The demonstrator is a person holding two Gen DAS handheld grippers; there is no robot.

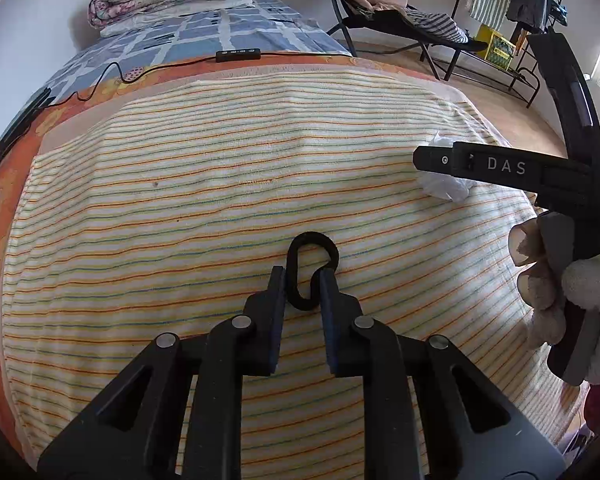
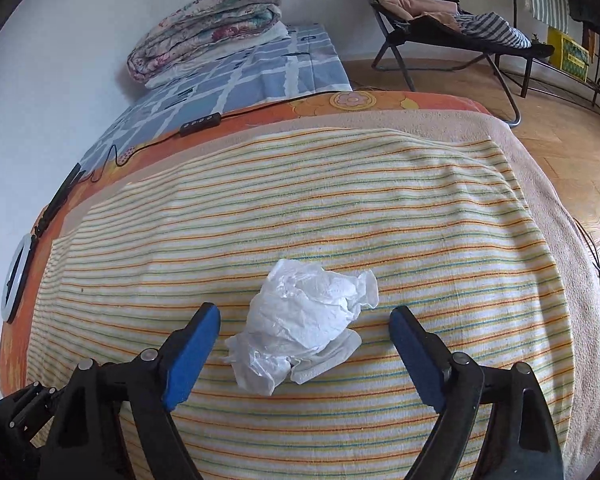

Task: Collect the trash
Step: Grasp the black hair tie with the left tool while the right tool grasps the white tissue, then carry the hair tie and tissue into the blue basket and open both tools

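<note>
A black elastic loop lies on the striped towel that covers the bed. My left gripper is shut on its near end, and the loop is pinched narrow between the pads. A crumpled white tissue rests on the same towel. My right gripper is open, with one blue pad on each side of the tissue and neither touching it. In the left wrist view the tissue shows at the right, partly hidden behind one of the right gripper's fingers, which a gloved hand holds.
A black cable with an inline remote runs across the orange sheet beyond the towel. A folded floral quilt sits at the bed's far end. A folding chair with clothes stands on the wooden floor to the right. A ring light lies at the left edge.
</note>
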